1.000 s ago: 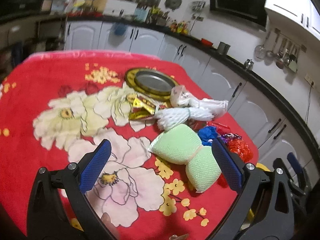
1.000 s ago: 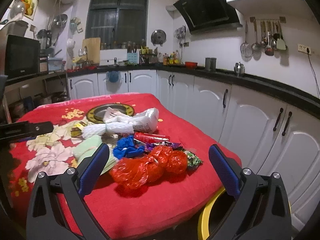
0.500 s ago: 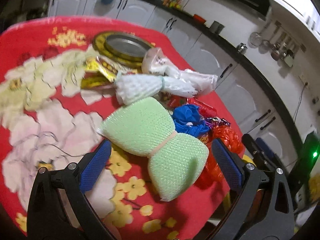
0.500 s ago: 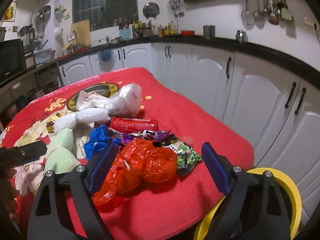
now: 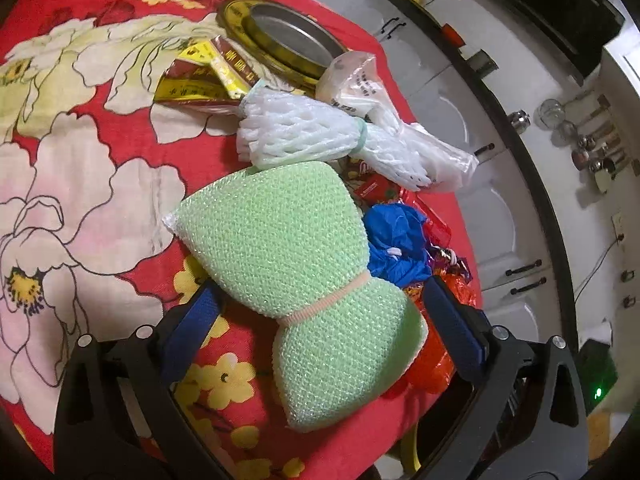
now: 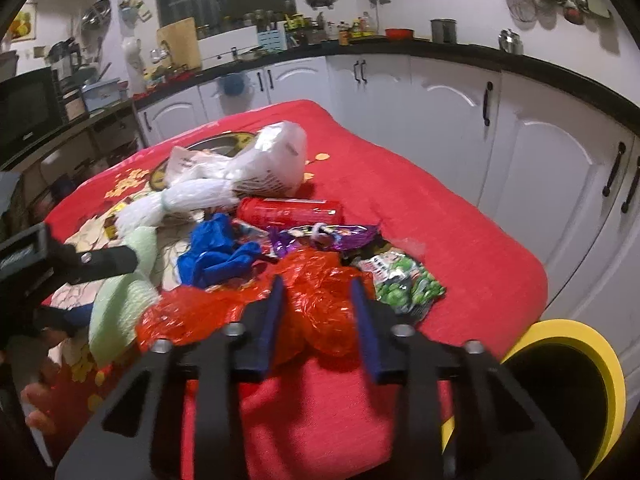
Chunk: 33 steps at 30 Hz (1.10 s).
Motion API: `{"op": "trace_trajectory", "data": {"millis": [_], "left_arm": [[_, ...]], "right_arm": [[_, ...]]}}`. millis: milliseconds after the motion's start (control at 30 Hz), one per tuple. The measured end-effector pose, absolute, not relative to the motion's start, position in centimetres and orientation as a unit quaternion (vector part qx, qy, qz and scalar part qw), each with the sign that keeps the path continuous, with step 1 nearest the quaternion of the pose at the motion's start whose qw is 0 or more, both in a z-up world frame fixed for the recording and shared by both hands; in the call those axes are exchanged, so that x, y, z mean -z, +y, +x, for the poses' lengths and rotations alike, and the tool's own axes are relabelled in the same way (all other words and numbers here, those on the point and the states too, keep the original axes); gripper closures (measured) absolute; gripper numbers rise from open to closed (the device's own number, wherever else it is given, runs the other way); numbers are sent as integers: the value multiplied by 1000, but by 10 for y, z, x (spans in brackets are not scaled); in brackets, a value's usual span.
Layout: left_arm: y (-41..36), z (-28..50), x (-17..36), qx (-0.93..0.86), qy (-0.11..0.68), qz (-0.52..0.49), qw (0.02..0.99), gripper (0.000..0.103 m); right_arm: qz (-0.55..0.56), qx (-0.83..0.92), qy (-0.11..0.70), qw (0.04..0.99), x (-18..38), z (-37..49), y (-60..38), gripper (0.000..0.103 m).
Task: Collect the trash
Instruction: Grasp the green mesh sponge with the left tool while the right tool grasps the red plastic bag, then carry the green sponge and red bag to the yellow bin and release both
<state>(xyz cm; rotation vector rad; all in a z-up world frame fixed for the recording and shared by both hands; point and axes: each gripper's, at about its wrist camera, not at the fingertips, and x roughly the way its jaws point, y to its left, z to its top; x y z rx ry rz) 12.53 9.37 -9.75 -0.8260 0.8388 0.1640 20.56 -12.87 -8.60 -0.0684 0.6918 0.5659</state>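
The left gripper (image 5: 320, 320) gapes around the green sponge (image 5: 296, 264). The right gripper (image 6: 318, 312) clenches the red bag (image 6: 316, 304) beside it.

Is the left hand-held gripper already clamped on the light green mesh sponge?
No. The left hand-held gripper is open, its blue fingers straddling the light green mesh sponge without pressing it.

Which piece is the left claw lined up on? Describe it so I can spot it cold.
On the red floral tablecloth, look at the near end of the trash pile, just below the white foam netting. The pale green mesh pad lies there, between the open fingers of the left claw. It alone is pinched at the waist by a pinkish band, like a bow tie.
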Motion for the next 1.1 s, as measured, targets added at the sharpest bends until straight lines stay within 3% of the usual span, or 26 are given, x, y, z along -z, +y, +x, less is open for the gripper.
{"op": "trace_trajectory", "data": {"millis": [133, 367, 600, 1100], "left_arm": [[98, 121, 100, -78, 397, -389, 828, 29], [104, 112, 103, -70, 403, -372, 833, 55], [109, 93, 100, -55, 408, -362, 836, 61], [72, 51, 74, -9, 405, -289, 867, 62]], "right_arm": [[-31, -281, 328, 901, 85, 196, -130, 90], [-19, -292, 312, 904, 79, 177, -137, 93], [-13, -304, 293, 906, 68, 153, -148, 94], [-6, -293, 260, 920, 48, 130, -176, 95]]}}
